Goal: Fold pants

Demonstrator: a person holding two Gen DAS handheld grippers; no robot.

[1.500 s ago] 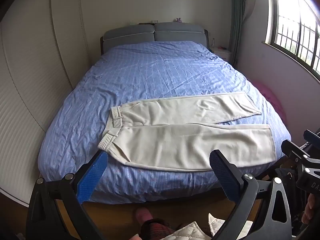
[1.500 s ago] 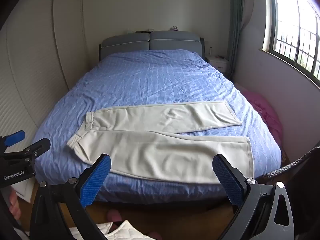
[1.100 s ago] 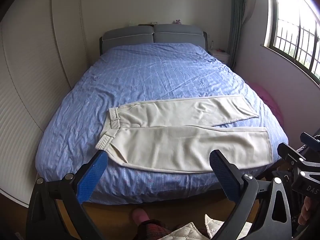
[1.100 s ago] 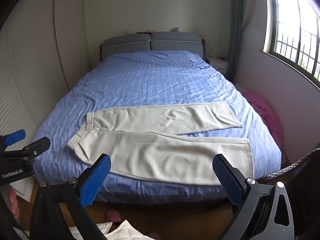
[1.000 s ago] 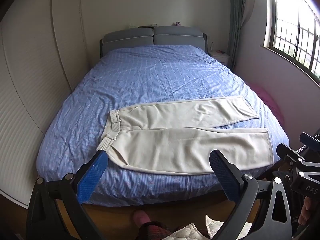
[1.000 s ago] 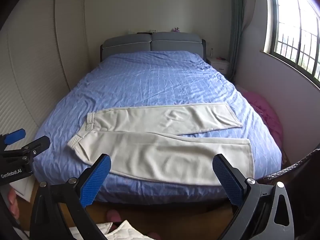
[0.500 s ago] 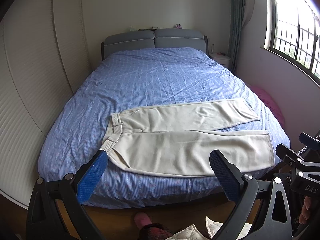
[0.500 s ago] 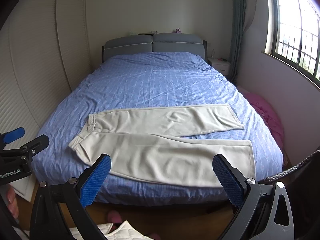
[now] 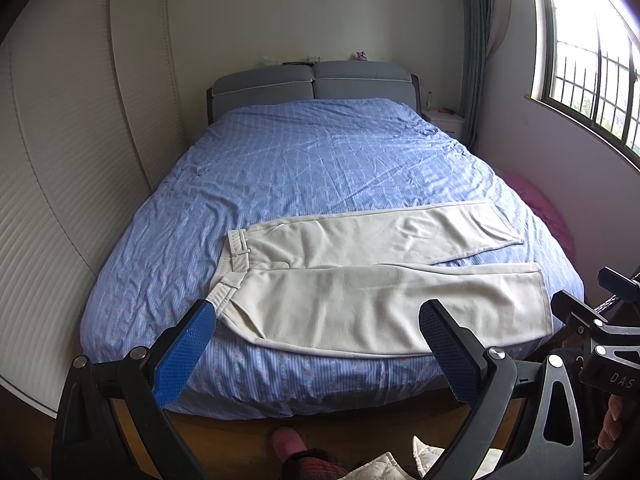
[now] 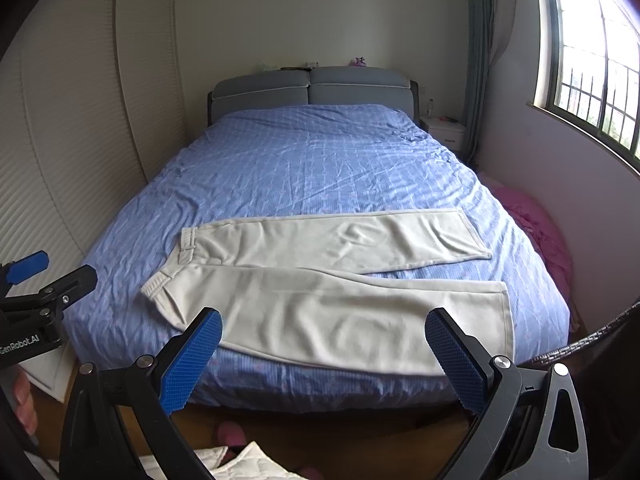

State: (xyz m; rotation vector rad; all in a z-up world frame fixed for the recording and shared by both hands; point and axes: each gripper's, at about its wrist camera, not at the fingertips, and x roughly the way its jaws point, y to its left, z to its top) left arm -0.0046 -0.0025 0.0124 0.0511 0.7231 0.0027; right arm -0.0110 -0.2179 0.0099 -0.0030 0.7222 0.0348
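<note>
Cream pants (image 9: 372,276) lie flat across the foot of a bed with a blue sheet (image 9: 320,160), waistband to the left, both legs stretched right and slightly apart. They also show in the right wrist view (image 10: 320,280). My left gripper (image 9: 320,348) is open and empty, held in front of the bed's near edge, short of the pants. My right gripper (image 10: 324,352) is open and empty too, at the same distance. Each gripper shows at the edge of the other's view: the right (image 9: 600,332), the left (image 10: 40,284).
A grey headboard (image 9: 312,80) stands at the far end. A louvred wardrobe (image 9: 60,160) lines the left wall. A window (image 9: 592,52), a nightstand (image 9: 444,120) and a pink heap (image 10: 540,232) are on the right. Wooden floor and a quilted cloth (image 9: 384,468) lie below.
Both grippers have crept slightly nearer and lower towards the bed's foot, so the pants look a little larger. Both stay open. The pants have not moved.
</note>
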